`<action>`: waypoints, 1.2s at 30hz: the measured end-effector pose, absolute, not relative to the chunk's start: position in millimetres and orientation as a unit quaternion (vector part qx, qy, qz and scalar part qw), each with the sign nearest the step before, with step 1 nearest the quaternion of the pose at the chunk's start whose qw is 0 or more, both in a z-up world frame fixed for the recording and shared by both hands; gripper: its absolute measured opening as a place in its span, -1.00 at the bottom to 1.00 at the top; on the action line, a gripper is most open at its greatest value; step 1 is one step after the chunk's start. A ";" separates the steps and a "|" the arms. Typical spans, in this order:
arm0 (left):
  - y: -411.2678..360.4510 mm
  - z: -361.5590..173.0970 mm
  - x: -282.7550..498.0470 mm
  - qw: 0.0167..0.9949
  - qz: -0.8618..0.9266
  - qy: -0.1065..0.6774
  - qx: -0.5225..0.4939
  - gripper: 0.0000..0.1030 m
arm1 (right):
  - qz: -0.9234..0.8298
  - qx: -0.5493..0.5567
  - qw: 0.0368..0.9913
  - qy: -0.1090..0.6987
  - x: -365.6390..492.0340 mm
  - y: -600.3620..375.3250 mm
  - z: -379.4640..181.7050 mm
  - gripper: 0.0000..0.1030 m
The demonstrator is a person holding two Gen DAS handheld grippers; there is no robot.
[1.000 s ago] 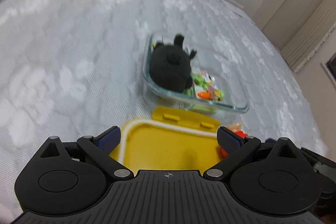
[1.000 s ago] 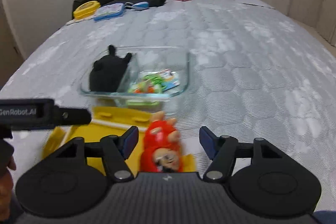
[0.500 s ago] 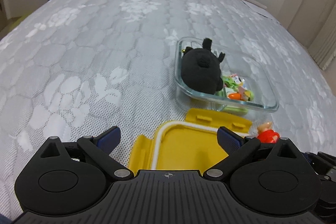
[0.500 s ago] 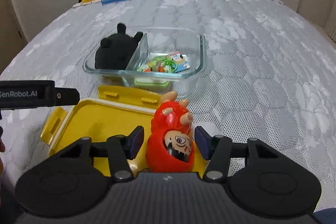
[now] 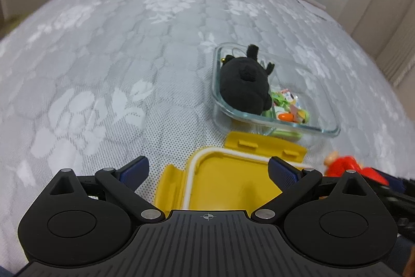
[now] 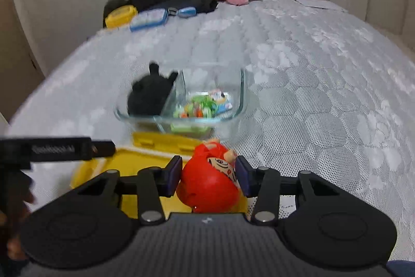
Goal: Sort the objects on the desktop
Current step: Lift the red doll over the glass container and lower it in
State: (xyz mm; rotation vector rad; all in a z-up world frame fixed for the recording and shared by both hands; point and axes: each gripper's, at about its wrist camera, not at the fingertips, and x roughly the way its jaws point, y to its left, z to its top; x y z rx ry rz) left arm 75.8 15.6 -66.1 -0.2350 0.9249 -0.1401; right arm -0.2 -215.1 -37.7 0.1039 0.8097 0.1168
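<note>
**Kid:** What is the biggest thing here?

**Me:** The bed [image 5: 103, 69], grey with white flowers. Everything sits on it.

**Kid:** And next?

**Me:** The glass box [image 6: 241, 95] with two parts. The black plush [image 6: 150, 95] fills the left part. Little bright bits [image 6: 202, 105] lie in the right part. Just in front of it is the yellow lid [image 5: 233, 181], lying open side up.

**Kid:** What are you holding?

**Me:** My right gripper [image 6: 208, 175] is squeezed onto the red toy [image 6: 207, 181], one blue pad on each side of its round body. It is over the near corner of the lid, close to the glass box. My left gripper [image 5: 208, 170] is wide open and holds nothing. It hangs over the lid.

**Kid:** What does the toy look like?

**Me:** Small, round and shiny red, with a painted face and little tan bits sticking out on top. It is tipped over sideways.

**Kid:** Is it hard to hold?

**Me:** I think it is hard plastic and light. It looks smooth, so it could slip or spin. The fat middle is the best place to pinch, not the little bits
</note>
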 end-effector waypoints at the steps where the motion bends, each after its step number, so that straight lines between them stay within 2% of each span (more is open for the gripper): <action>1: 18.9 -66.6 77.2 0.881 -0.070 0.449 -0.130 0.96 | 0.062 0.061 0.915 0.393 -0.6 -220.1 -31.3 -0.08; 6: 26.4 -69.5 80.9 0.861 -0.082 0.467 -0.183 0.96 | 0.078 0.089 0.913 0.389 18.8 -239.0 9.5 -0.08; 12: 20.7 -74.2 84.6 0.854 -0.099 0.479 -0.178 0.96 | 0.108 0.184 0.887 0.410 88.9 -246.7 33.2 -0.08; 20: 19.6 -77.7 88.8 0.852 -0.105 0.479 -0.185 0.96 | 0.068 0.133 0.887 0.437 163.9 -213.5 -5.3 -0.08; 23: 19.0 -79.0 89.8 0.849 -0.108 0.483 -0.185 0.96 | 0.074 0.083 0.887 0.448 177.7 -195.4 -22.6 -0.08; 28: 17.9 -80.1 91.0 0.847 -0.112 0.484 -0.187 0.96 | 0.086 0.007 0.895 0.438 179.7 -181.5 -37.2 -0.07; 36: 12.5 -78.1 89.9 0.852 -0.113 0.482 -0.170 0.96 | 0.033 -0.029 0.917 0.396 164.0 -192.5 -20.2 -0.07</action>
